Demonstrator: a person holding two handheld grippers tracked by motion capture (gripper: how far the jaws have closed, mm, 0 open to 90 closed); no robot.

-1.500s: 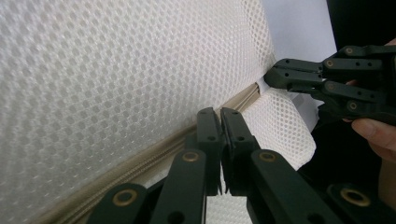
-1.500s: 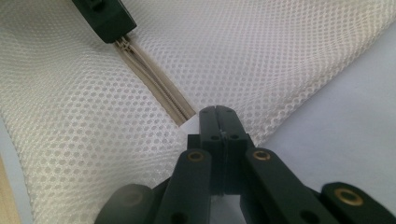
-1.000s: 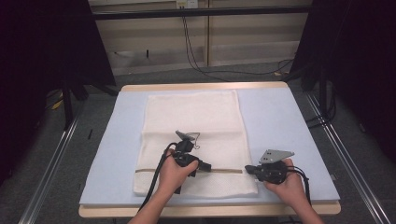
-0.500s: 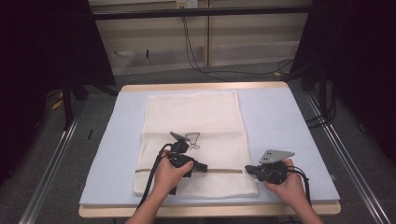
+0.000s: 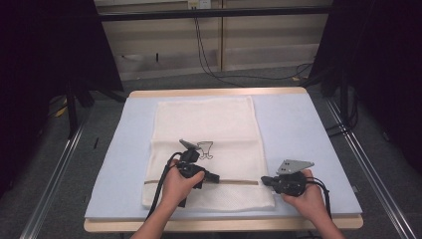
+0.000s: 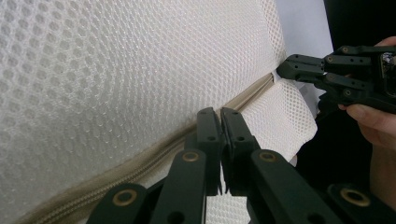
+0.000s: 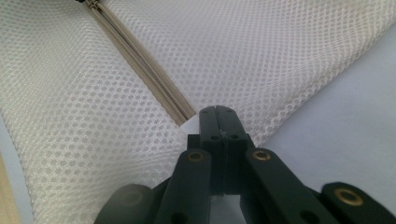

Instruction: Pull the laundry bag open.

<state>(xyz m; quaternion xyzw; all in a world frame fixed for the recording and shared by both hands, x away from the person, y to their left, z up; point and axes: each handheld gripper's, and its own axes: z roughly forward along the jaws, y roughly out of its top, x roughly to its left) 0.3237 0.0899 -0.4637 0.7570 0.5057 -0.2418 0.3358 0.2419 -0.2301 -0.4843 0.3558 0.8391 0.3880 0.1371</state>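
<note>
On the pale blue padded surface, white mesh laundry bag with beige zipper, left gripper jaws together at zipper middle, right gripper jaws clamped on the bag edge at zipper end.

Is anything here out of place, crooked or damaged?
Nothing stands out. The mesh bag lies flat and square on the table, its zipper straight. The left gripper is shut at the zipper, the right gripper shut at the bag's edge.

Bag = white mesh cloth w/ beige zip; matt black plastic jaws.
</note>
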